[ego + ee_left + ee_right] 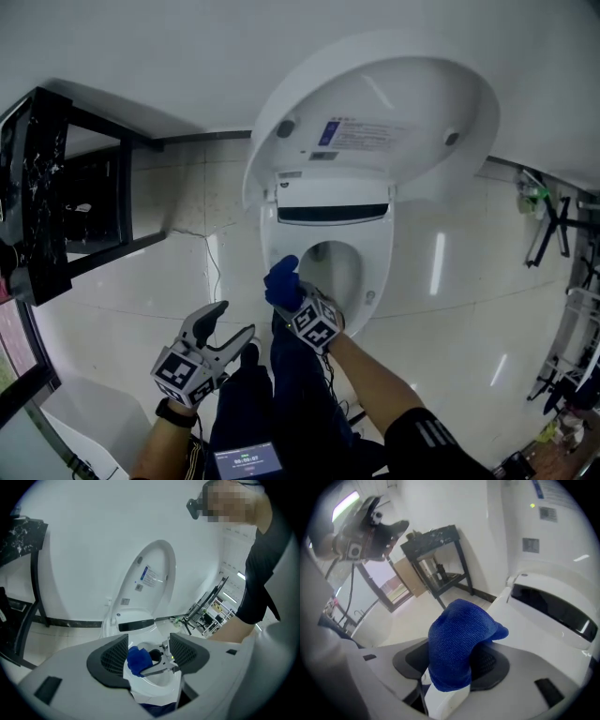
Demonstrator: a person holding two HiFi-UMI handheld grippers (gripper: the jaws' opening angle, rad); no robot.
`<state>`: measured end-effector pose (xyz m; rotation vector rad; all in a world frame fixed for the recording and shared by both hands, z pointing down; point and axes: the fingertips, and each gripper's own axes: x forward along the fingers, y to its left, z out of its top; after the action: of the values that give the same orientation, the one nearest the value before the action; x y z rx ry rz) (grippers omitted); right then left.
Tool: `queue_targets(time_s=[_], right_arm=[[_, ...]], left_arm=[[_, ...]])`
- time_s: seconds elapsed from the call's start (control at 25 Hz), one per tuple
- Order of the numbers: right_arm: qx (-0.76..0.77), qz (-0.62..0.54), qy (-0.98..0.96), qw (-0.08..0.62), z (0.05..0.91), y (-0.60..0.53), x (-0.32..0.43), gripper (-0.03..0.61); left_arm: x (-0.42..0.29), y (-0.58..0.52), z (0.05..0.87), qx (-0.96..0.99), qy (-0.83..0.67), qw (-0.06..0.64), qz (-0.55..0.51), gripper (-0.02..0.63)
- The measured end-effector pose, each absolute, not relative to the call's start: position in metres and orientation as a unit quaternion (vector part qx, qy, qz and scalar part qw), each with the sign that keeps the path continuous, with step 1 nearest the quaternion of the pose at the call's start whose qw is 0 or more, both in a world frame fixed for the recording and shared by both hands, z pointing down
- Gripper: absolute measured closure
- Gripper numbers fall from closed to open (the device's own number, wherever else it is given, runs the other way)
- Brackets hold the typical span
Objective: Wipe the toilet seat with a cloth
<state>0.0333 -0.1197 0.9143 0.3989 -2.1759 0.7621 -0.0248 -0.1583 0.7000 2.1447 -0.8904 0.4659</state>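
Note:
A white toilet stands with its lid [375, 112] raised, and its seat [279, 246] lies down around the bowl. A blue cloth [281, 281] rests on the seat's near left rim, and my right gripper [289, 292] is shut on it. In the right gripper view the cloth [457, 641] bulges up between the jaws and hides their tips. My left gripper [234, 323] hangs open below and left of the toilet, apart from it. In the left gripper view its jaws stand wide with nothing between them; the cloth [137, 660] and the seat [157, 679] show beyond them.
A black metal table [56, 187] stands at the left by the wall. A folded rack [553, 225] leans at the right. The person's dark trousers [281, 394] fill the space just before the toilet. White tiled floor [141, 309] surrounds the bowl.

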Motion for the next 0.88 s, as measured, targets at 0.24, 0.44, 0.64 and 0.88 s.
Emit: queue_targets(time_s=[0.24,0.44,0.64,0.88], right_arm=[[0.247,0.31,-0.867,0.304,0.823,-0.164,0.05,0.336],[0.318,0.316,-0.859,0.247,0.755,-0.161,0.069,0.336],[0.374,0.313,-0.851,0.194,0.677,-0.126,0.081,0.336],[0.446,0.262,-0.842,0.149,0.561,-0.056,0.094,0.337]], left_arm=[[-0.026,-0.15,0.66,0.86,-0.335,0.348,0.163,0.328],[-0.042,-0.124,0.623,0.878,-0.326,0.316,0.149,0.328],[-0.059,-0.083,0.578,0.899,-0.314,0.277,0.129,0.328],[-0.082,-0.01,0.504,0.921,-0.29,0.238,0.105,0.328]])
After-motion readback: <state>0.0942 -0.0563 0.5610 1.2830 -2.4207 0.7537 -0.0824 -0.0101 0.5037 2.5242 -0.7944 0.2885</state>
